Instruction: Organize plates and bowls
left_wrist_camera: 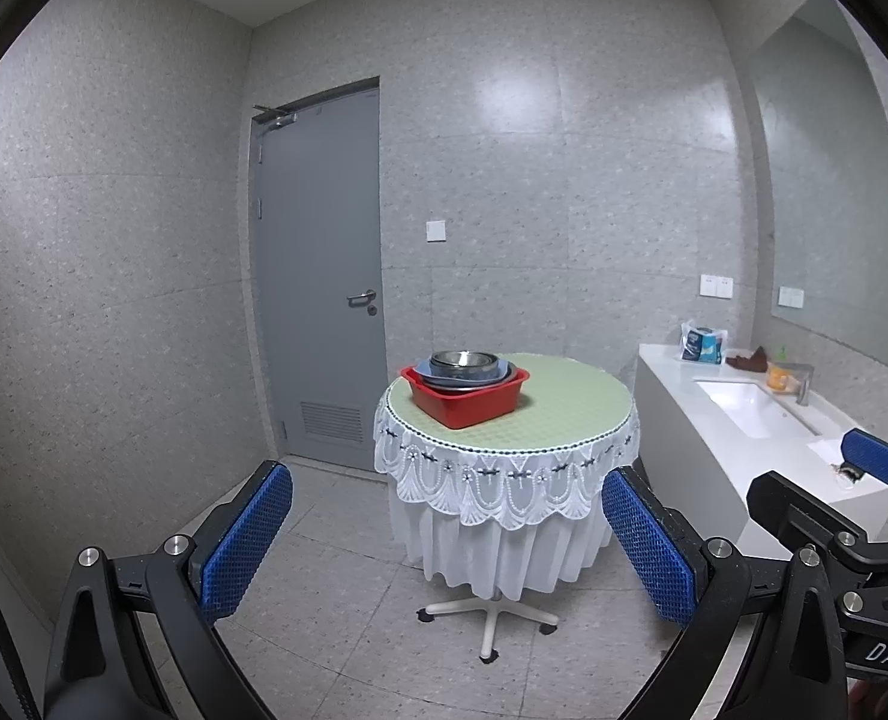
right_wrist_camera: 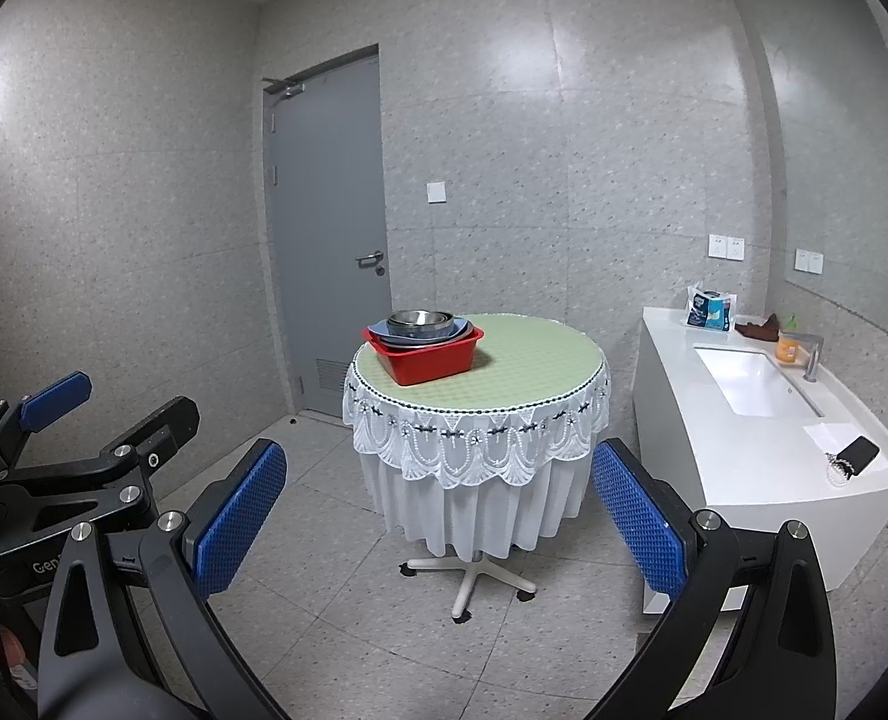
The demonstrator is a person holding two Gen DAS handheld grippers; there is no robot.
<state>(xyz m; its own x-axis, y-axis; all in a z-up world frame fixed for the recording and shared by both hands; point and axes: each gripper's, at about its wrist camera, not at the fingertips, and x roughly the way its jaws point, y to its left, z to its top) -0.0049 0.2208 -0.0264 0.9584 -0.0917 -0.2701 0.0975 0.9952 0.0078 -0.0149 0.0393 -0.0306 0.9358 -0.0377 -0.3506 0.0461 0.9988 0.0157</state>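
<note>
Red basin [left_wrist_camera: 465, 399] on table [left_wrist_camera: 564, 402] holds stacked bowls [left_wrist_camera: 465, 363] and plates; my left gripper [left_wrist_camera: 444, 546] and right gripper [right_wrist_camera: 438, 531] both spread, empty, well apart from it. Sorted already or awaiting sorting, can't tell.

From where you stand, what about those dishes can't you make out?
- How many plates and bowls: in both views, the red plastic tub walls and the top steel bowl hide the stack.
- Tub's far side: hidden by the stack.
- Blue packet print on the counter: too small.

"DAS" on right tongs [left_wrist_camera: 879, 654]; "Gen" on left tongs [right_wrist_camera: 45, 567].
</note>
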